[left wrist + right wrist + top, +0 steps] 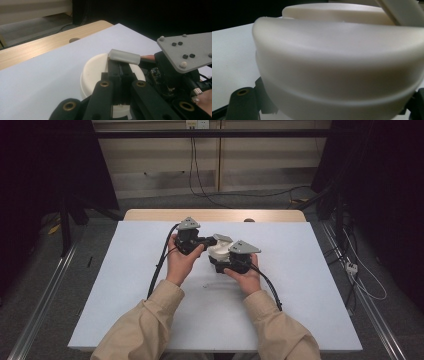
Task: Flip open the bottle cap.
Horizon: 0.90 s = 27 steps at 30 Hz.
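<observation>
The round white container (218, 254) sits near the middle of the pale surface (300, 285), between the two hands. The right hand-held gripper (227, 262) has its jaws spread around the container body, one at each side, and seems to hold it steady. The left hand-held gripper (120, 71) has its jaws pressed together on the translucent lid tab (124, 56), which stands above the container top. I judge the opening step is in hand; next the tab needs a gentle upward pull while the body stays firmly clamped.
</observation>
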Each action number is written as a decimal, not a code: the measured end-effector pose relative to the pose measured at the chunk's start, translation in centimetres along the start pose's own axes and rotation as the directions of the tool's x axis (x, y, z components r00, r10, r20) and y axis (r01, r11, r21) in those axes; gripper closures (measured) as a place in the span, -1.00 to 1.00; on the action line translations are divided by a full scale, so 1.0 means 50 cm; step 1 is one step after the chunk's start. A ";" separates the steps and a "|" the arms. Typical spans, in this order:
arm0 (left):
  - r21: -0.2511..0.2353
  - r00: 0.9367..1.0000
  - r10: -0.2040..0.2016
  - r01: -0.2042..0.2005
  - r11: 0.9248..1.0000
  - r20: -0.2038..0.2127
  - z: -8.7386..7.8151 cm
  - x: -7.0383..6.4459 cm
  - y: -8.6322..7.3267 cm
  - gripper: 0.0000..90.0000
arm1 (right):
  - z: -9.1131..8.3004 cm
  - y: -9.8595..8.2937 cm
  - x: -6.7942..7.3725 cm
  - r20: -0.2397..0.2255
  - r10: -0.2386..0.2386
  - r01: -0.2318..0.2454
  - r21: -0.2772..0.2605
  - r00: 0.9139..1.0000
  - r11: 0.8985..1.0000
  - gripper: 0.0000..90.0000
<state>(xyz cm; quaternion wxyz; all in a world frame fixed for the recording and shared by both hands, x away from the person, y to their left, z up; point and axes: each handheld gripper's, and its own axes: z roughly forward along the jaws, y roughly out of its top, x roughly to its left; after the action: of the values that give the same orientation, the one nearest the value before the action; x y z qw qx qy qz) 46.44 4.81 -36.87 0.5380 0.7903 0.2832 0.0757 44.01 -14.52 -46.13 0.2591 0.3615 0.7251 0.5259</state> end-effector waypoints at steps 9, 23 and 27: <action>-0.007 1.000 0.008 -0.008 1.000 0.001 0.008 -0.001 0.013 1.00 | 0.000 0.000 0.000 0.000 -0.001 0.001 0.000 1.000 1.000 -0.59; -0.014 1.000 0.011 -0.011 1.000 -0.005 0.019 0.001 0.031 1.00 | 0.001 0.000 0.000 0.001 -0.003 0.003 -0.001 1.000 1.000 -0.59; -0.016 1.000 0.013 -0.013 1.000 -0.005 0.023 0.000 0.036 1.00 | 0.001 0.000 0.000 0.000 -0.002 0.002 -0.001 1.000 1.000 -0.59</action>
<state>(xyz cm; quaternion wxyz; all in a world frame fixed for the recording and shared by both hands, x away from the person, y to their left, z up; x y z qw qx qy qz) 47.56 3.40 -35.71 0.5430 0.7878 0.2787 0.0834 44.04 -14.51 -46.15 0.2597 0.3607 0.7252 0.5259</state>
